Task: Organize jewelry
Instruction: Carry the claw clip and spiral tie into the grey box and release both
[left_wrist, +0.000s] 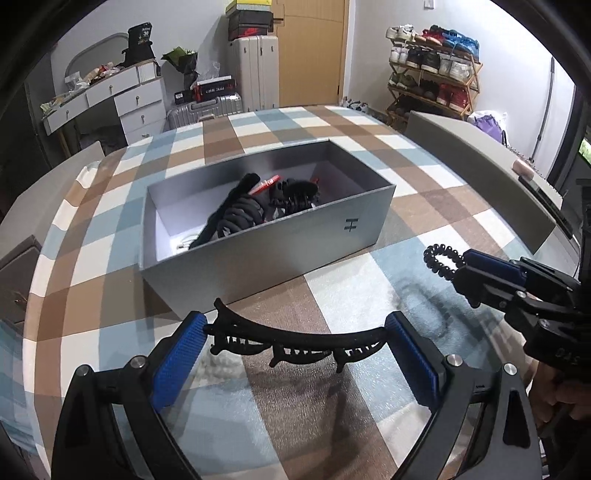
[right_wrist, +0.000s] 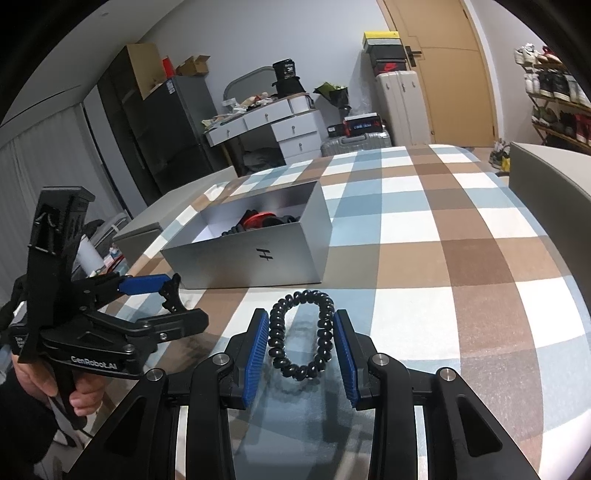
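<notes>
My left gripper (left_wrist: 295, 343) points steeply down with its blue pads (left_wrist: 177, 363) spread wide and pressed on the ends of a long black hair claw (left_wrist: 295, 338), while my right gripper (right_wrist: 301, 341), tilted down more gently, clamps a black coil hair tie (right_wrist: 301, 332).

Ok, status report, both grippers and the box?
Left gripper clamps black hair claw. Right gripper holds spiral hair tie. Grey box open, path clear.

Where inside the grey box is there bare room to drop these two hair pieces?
The grey box has bare white floor at its left end, along the left wall. The middle and right are crowded with a pile of dark hair accessories. The checked tablecloth right of the box is also free.
</notes>
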